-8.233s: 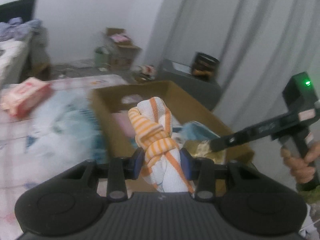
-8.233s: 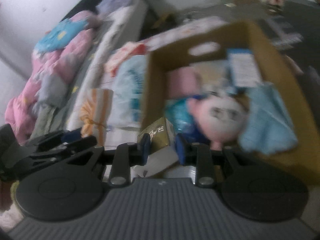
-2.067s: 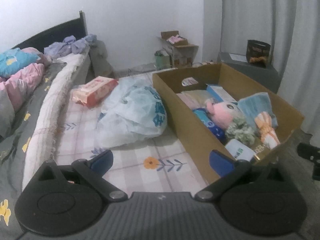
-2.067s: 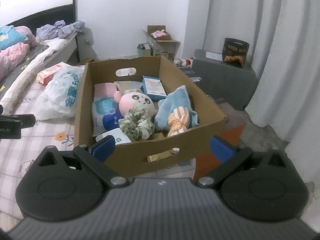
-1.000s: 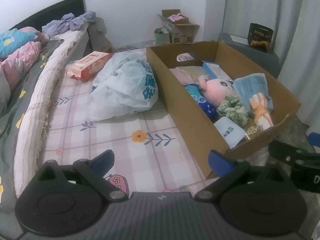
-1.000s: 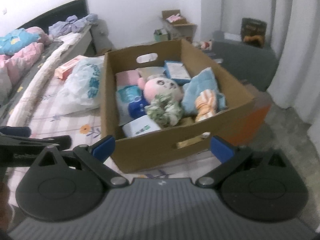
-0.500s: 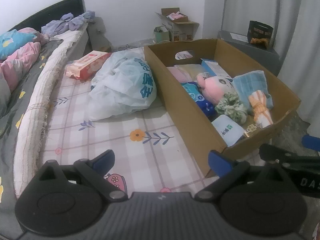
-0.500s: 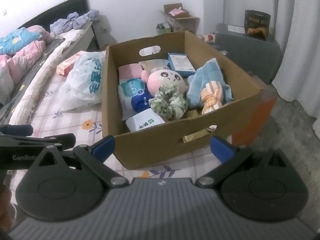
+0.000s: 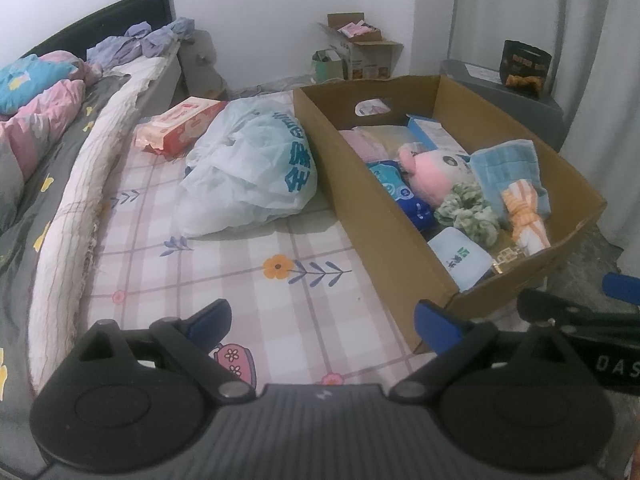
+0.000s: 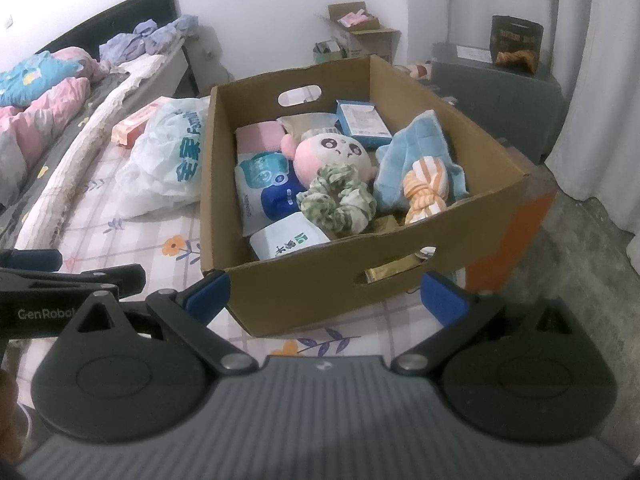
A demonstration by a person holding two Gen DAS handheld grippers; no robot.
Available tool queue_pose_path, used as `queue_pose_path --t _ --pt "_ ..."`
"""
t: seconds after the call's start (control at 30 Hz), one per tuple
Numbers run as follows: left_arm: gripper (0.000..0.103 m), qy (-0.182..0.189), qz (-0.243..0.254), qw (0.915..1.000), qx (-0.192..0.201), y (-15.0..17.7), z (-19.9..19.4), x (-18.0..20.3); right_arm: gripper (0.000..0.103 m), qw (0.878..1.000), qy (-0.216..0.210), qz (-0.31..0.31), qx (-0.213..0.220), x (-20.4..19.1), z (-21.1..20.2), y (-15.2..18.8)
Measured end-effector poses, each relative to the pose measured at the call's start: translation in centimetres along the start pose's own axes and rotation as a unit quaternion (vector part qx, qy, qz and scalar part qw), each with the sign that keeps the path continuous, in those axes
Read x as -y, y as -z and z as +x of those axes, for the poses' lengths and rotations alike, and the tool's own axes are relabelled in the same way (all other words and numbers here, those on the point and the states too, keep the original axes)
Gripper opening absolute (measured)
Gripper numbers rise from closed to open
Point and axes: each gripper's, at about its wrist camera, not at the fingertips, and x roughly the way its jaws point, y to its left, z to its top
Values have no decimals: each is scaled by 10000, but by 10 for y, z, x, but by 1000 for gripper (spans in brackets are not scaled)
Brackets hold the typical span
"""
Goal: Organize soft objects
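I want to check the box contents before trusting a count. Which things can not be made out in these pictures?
- Gold item, right wrist view: the cardboard box wall hides all but a strip seen through the handle hole.
- White plastic bag contents, both views: the bag is opaque.
- Items under the pink plush doll and green scrunchie: covered.
- Small open carton contents: too small.

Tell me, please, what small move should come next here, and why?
Probably reach the left gripper toward the white plastic bag: both grippers are open and empty, the knotted orange-striped cloth already lies in the cardboard box, and the bag sits on the bed beside it.
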Motion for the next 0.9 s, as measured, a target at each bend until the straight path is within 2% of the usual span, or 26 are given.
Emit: queue_pose_path --t 0.9 --pt "98 -14 -84 10000 -34 -1 0 -5 102 10000 -32 -47 -18 -4 4 -3"
